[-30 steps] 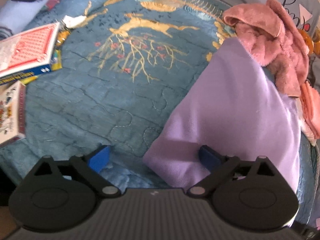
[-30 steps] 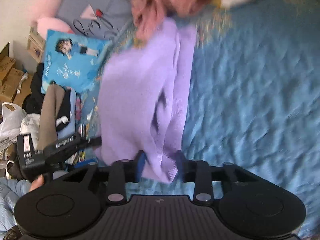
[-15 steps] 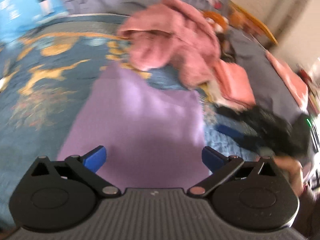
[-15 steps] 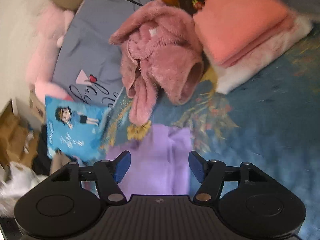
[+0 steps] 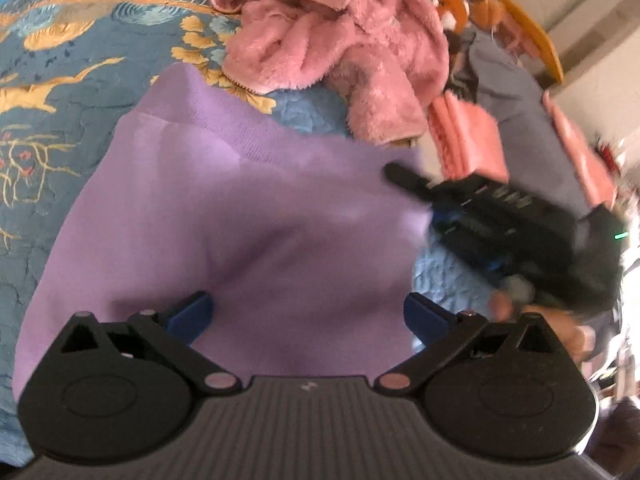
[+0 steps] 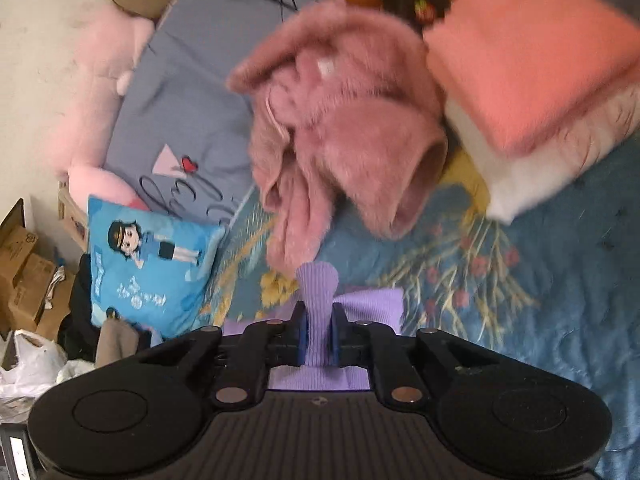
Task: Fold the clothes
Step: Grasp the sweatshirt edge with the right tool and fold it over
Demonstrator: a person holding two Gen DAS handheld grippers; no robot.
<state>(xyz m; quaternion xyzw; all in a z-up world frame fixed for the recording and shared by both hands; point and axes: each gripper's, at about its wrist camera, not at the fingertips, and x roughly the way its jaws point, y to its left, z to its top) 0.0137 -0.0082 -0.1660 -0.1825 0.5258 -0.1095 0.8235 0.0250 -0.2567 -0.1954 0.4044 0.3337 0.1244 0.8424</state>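
Observation:
A purple knit garment [image 5: 260,220] lies spread on the blue quilt [image 5: 60,80]. My left gripper [image 5: 306,310] hovers over its near part, open wide, with nothing gripped. My right gripper [image 6: 319,336] has its jaws closing, and the blue pads press on a raised fold of the garment's ribbed edge [image 6: 318,296]. In the left wrist view, the right gripper [image 5: 404,178] reaches in at the garment's right edge, blurred. A fluffy pink garment [image 5: 340,52] lies crumpled just beyond the purple one.
A folded coral and white stack [image 6: 528,68] sits at the back right. A blue cartoon cushion [image 6: 148,260] and a grey pillow [image 6: 192,92] lie to the left. Cardboard boxes [image 6: 24,268] stand off the bed. A person's hand [image 5: 560,324] holds the right gripper.
My left gripper swung right from the garment's corner to above its middle. My right gripper let go of the bunched fabric, opened, then closed on the ribbed edge.

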